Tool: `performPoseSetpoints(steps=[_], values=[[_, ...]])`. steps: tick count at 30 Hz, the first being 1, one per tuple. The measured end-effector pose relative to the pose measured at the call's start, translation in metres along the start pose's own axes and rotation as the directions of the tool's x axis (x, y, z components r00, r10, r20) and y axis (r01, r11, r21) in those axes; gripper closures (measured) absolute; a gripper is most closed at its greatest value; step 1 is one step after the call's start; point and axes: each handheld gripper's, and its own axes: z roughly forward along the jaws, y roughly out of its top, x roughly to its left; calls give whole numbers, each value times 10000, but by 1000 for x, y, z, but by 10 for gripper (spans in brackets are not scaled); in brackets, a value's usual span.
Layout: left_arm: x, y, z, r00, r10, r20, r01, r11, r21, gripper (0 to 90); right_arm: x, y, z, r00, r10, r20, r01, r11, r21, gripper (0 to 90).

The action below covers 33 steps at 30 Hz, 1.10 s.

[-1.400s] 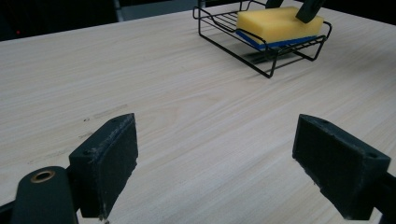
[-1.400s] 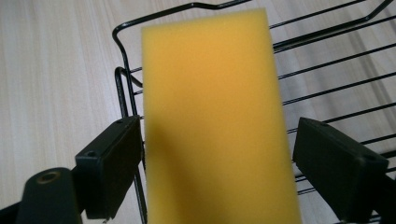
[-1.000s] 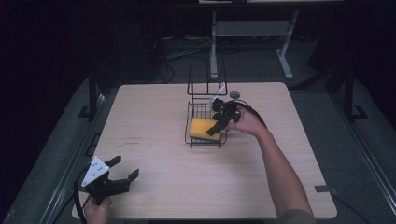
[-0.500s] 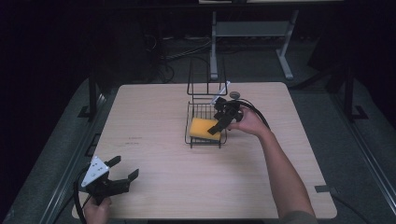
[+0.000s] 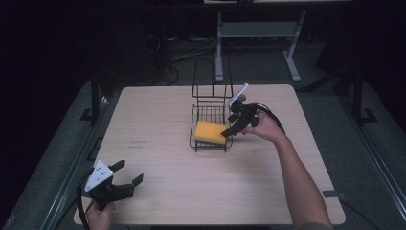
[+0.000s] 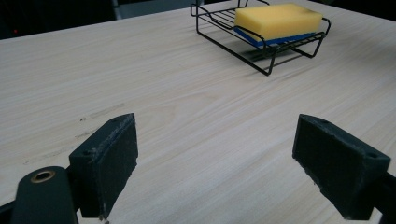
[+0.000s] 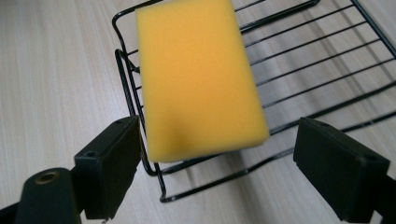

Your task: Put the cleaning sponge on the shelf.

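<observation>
A yellow sponge [image 5: 210,132] with a blue underside lies in a black wire rack [image 5: 203,115] at the middle of the table. It also shows as the sponge [image 7: 198,79] lying across the rack [image 7: 317,60] and the sponge [image 6: 278,21] in the rack [image 6: 219,37] farther off. My right gripper [image 5: 228,130] hovers open just above the sponge's near end, not touching it, jaws wide apart [image 7: 219,175]. My left gripper [image 5: 128,175] stands open near the table's front left corner, nothing between its jaws [image 6: 215,170].
The wooden table [image 5: 158,120] stretches around the rack. A tall wire back [image 5: 210,79] rises from the rack's far side. A dark floor with cables and a metal stand [image 5: 258,33] lies beyond the table.
My right gripper has drawn back slightly toward the right of the rack, open, with the sponge left lying in it. The left gripper has not moved.
</observation>
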Motion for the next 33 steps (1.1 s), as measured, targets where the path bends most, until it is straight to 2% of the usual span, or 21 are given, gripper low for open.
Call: performPoseSetpoints(steps=[5, 7, 16, 23, 33], values=[[0, 0, 0, 10000, 4, -18, -4, 10000, 10, 134, 2, -10, -7, 9998, 167, 124, -168, 9998, 83, 148], [0, 0, 0, 10000, -4, 16, 4, 10000, 7, 134, 2, -14, -10, 9999, 76, 143, -76, 10000, -14, 148], [-1, 0, 0, 10000, 60, -19, -60, 9999, 120, 134, 9, -32, -25, 9993, 235, 294, -231, 9997, -120, 148], [-2, 0, 1, 9998, 190, -26, -190, 9997, 183, 134, 19, -45, -35, 9993, 113, 343, -107, 9998, -176, 149], [-4, 0, 2, 9995, 304, -56, -302, 9992, 275, 134, 31, -72, -37, 9984, 256, 510, -260, 9996, 65, 149]])
